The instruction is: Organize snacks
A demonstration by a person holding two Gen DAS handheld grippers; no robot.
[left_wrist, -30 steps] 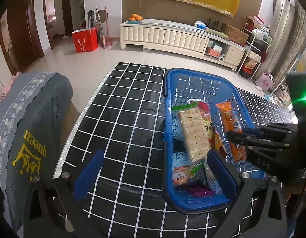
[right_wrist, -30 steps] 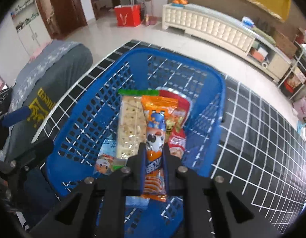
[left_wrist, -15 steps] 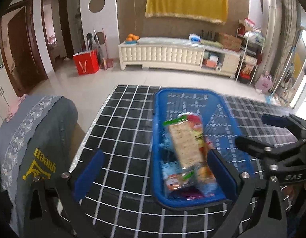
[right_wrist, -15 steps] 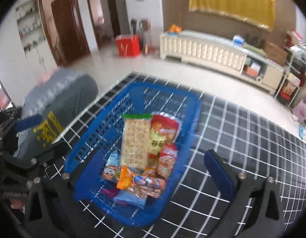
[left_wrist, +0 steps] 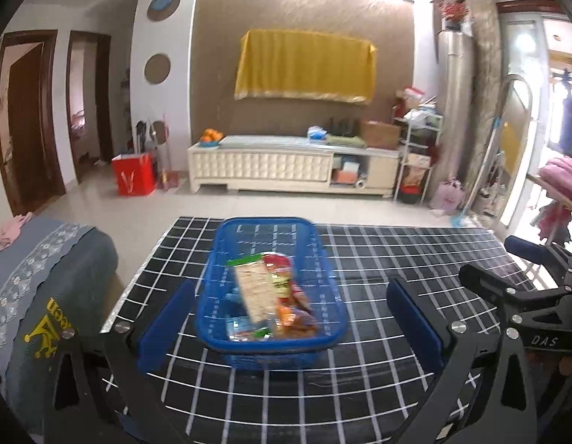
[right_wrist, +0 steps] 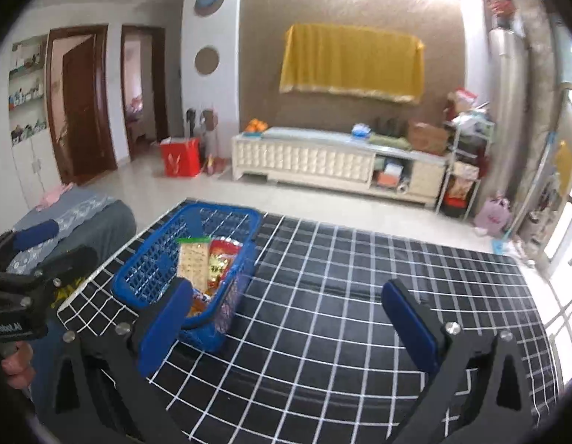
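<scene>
now both grippers, left [left_wrist: 289, 318] and right [right_wrist: 286, 318], gape empty; snacks [left_wrist: 271, 296] fill the centre-frame blue basket [left_wrist: 211, 259], seemingly sorted.

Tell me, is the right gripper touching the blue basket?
Apart. The left wrist view shows the right gripper off to the side, with bare checked cloth between it and the basket.

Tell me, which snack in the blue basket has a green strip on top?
The cracker pack, the pale one showing square crackers. The snacks beside it in the basket are red and orange.
</scene>
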